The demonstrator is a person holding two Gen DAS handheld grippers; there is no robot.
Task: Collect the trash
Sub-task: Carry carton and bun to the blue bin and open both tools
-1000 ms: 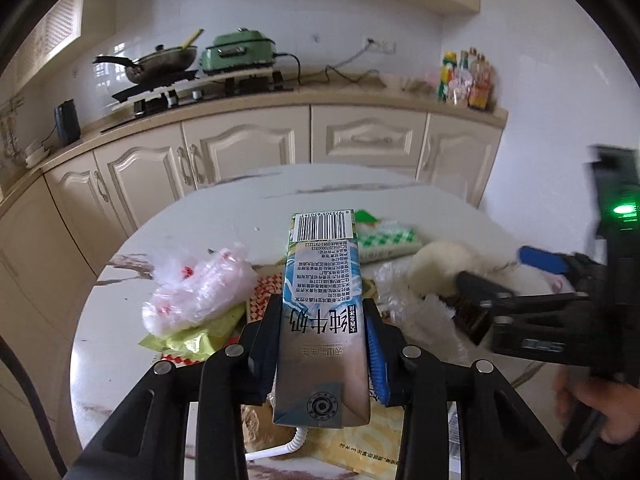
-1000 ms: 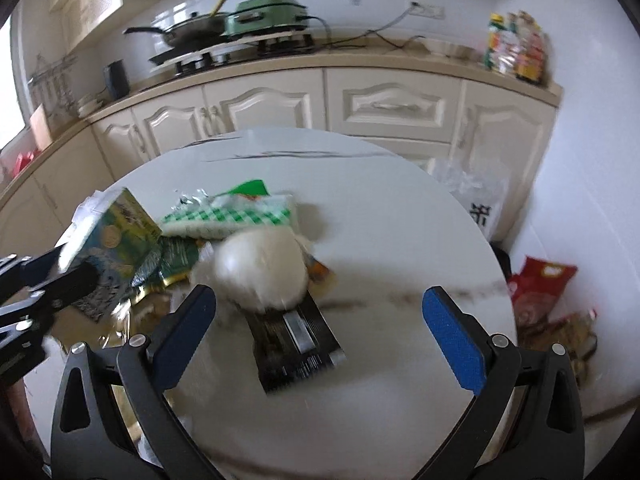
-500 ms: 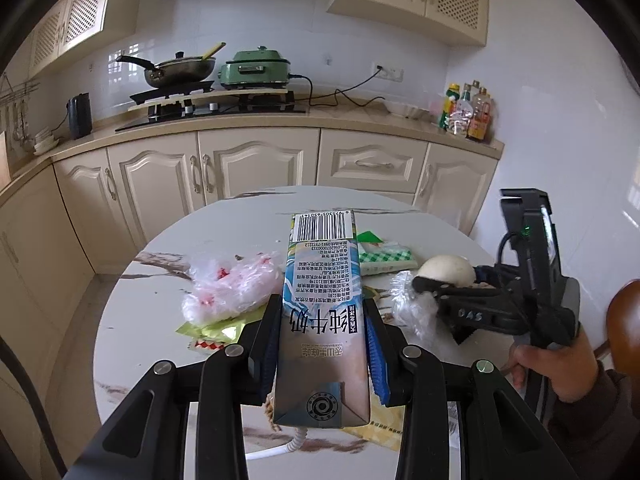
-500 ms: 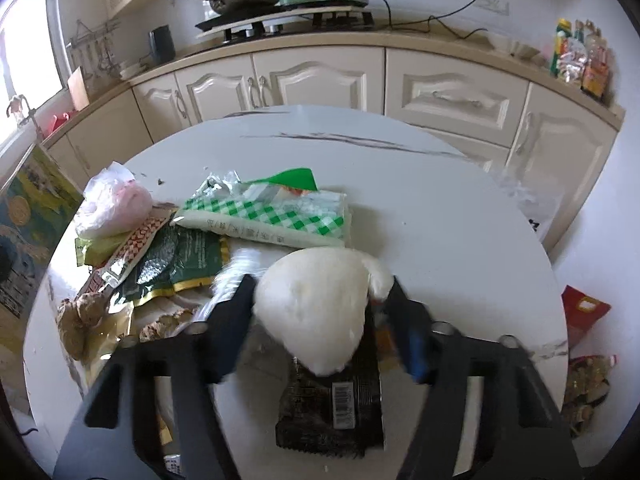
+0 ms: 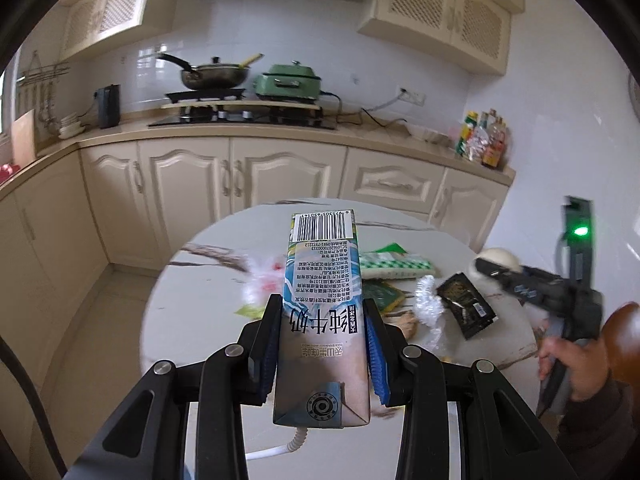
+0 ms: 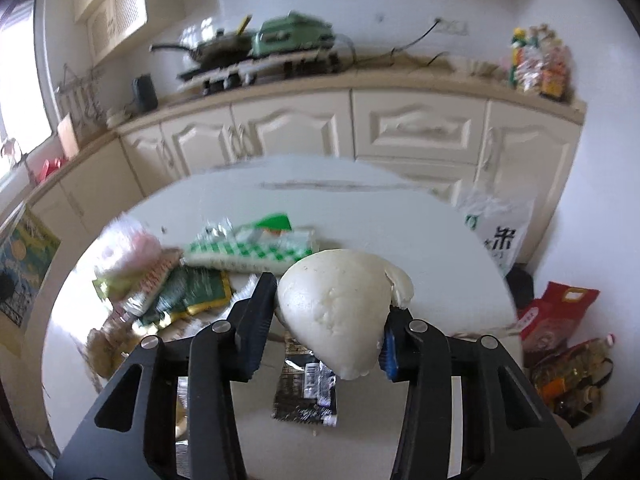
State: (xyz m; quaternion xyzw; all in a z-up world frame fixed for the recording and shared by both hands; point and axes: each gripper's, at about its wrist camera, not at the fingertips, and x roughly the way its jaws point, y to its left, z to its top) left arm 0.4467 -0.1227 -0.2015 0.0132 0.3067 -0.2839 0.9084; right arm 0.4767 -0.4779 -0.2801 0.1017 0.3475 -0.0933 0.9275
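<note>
Left gripper [image 5: 322, 344] was clamped on the carton [image 5: 322, 312], jaws pressed to both its sides; the carton was held above the table [image 5: 200, 272], barcode end pointing away. Right gripper [image 6: 326, 328] was closed on the bun [image 6: 340, 312], lifted clear of the tabletop. In the left view the right gripper and bun appeared at the table's right edge.

Left lying on the table: black packet [image 6: 306, 388] directly under the bun; green-checked pack [image 6: 252, 250] farther back; dark green packet [image 6: 194, 292] to its left; pink-and-white bag [image 6: 128, 250] at far left, blurred. Clear wrapper [image 5: 428, 300] lay beside the black packet.
</note>
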